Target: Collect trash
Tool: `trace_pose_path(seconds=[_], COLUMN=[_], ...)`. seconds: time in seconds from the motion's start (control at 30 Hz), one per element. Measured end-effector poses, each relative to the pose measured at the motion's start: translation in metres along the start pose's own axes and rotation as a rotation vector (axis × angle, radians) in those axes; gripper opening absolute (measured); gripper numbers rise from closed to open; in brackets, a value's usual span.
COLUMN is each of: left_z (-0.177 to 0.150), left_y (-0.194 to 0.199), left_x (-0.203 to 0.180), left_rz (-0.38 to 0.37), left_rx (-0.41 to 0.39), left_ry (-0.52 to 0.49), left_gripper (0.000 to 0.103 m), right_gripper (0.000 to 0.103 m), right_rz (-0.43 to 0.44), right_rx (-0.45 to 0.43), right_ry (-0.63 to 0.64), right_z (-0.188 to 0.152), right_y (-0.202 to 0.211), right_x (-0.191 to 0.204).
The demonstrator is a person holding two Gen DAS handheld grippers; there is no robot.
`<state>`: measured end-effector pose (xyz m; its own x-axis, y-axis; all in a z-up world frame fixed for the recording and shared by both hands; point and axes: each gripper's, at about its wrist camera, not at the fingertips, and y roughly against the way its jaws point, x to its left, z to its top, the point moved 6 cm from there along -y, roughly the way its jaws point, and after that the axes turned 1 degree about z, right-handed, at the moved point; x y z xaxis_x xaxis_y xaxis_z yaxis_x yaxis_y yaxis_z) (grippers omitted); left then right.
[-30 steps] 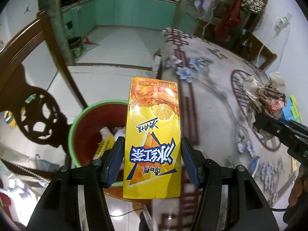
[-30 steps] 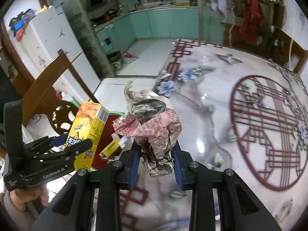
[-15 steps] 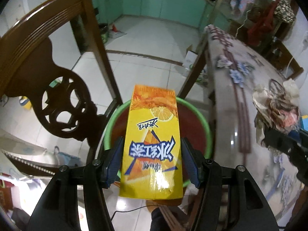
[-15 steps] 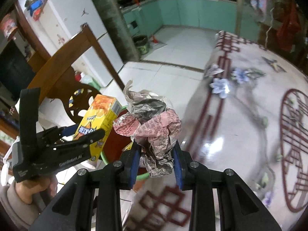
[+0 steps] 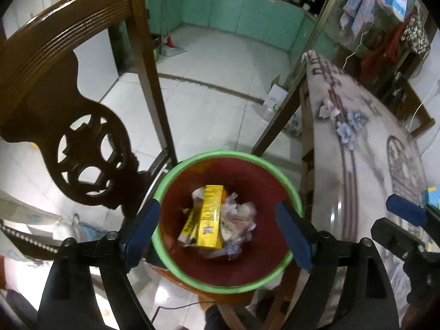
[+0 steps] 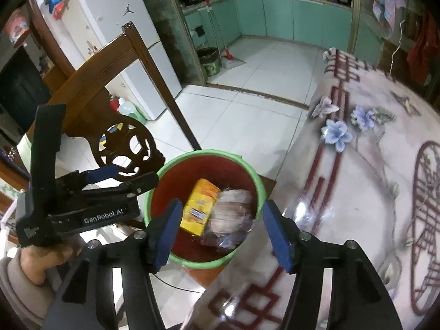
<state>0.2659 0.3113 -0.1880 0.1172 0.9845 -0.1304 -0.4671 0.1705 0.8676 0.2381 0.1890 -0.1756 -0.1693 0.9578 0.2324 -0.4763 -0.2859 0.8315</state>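
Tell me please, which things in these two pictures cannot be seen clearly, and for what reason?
- Bottom of the red bin: both views, covered by the yellow carton and crumpled paper.
- Carton print: both views, motion blur.
- Older trash under the carton: left view, mostly hidden.
- Right gripper: in the left view, cut off by the right edge.
- Person's hand: right view, mostly behind the left gripper.
- Kitchen counter items: too small.
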Motion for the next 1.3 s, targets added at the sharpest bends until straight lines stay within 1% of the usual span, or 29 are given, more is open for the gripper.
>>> trace_pose_path(seconds=[0.03,0.07,0.1,0.17,0.23,0.3,0.33,0.37,0.4,0.43,0.5,0.57,0.67,0.7,0.77,0.83,0.9,1.03,1.17,1.3], left_z=[0.002,0.004,0.006,0.009,0.012,0.014,0.015,0.017,0.018,0.020,0.022,0.022,0.020,0.018,0.013,0.006,-0.004,-0.020,-0.033,-0.045], left_y=[0.005,0.008,0.015,0.031,0.045,0.059,0.068,0.078,0.085,0.095,0.109,0.124,0.139,0.144,0.154,0.161,0.171,0.186,0.197,0.201], left_x=[-0.003,-0.006,-0.010,-0.023,-0.034,-0.047,-0.056,-0.064,-0.069,-0.075,-0.086,-0.103,-0.123,-0.129,-0.143,-0.158,-0.172,-0.205,-0.235,-0.259], left_rz=[-0.002,-0.002,-0.007,-0.028,-0.047,-0.073,-0.097,-0.122,-0.133,-0.133,-0.108,-0.089,-0.063,-0.049,-0.024,-0.008,0.004,0.014,0.027,0.044], left_rx=[-0.023,-0.042,-0.081,-0.157,-0.219,-0.268,-0.303,-0.341,-0.370,-0.407,-0.458,-0.486,-0.491,-0.493,-0.495,-0.488,-0.482,-0.486,-0.494,-0.497], left_ry=[-0.006,-0.013,-0.028,-0.066,-0.087,-0.112,-0.120,-0.118,-0.113,-0.108,-0.108,-0.128,-0.144,-0.145,-0.142,-0.134,-0.127,-0.123,-0.117,-0.110], left_gripper=[0.097,0.103,0.103,0.103,0.103,0.103,0.103,0.103,0.103,0.103,0.103,0.103,0.103,0.103,0.103,0.103,0.103,0.103,0.103,0.103], right_gripper=[0.060,0.061,0.061,0.067,0.070,0.073,0.077,0.081,0.082,0.085,0.089,0.095,0.098,0.098,0.099,0.099,0.099,0.099,0.099,0.099], right_rz=[-0.012,-0.026,-0.042,-0.066,-0.084,-0.109,-0.125,-0.153,-0.176,-0.206,-0.254,-0.285,-0.352,-0.351,-0.289,-0.256,-0.252,-0.258,-0.236,-0.235], right_rx=[-0.007,-0.019,-0.037,-0.080,-0.142,-0.233,-0.272,-0.329,-0.377,-0.442,-0.566,-0.641,-0.710,-0.722,-0.714,-0.716,-0.737,-0.728,-0.714,-0.707], right_ry=[0.006,0.014,0.020,0.024,0.023,0.021,0.017,0.009,0.003,-0.004,-0.011,-0.008,-0.039,-0.052,-0.072,-0.087,-0.072,-0.042,-0.060,-0.070], right_z=[0.001,0.001,0.001,0.002,0.003,0.004,0.004,0.004,0.004,0.001,-0.005,-0.011,-0.023,-0.026,-0.033,-0.041,-0.048,-0.068,-0.088,-0.107], right_y=[0.003,0.008,0.015,0.029,0.047,0.072,0.082,0.097,0.109,0.125,0.155,0.177,0.205,0.213,0.225,0.238,0.253,0.280,0.304,0.326], right_x=[-0.001,-0.002,-0.004,-0.009,-0.014,-0.021,-0.024,-0.028,-0.032,-0.036,-0.044,-0.049,-0.060,-0.065,-0.073,-0.084,-0.093,-0.114,-0.146,-0.180])
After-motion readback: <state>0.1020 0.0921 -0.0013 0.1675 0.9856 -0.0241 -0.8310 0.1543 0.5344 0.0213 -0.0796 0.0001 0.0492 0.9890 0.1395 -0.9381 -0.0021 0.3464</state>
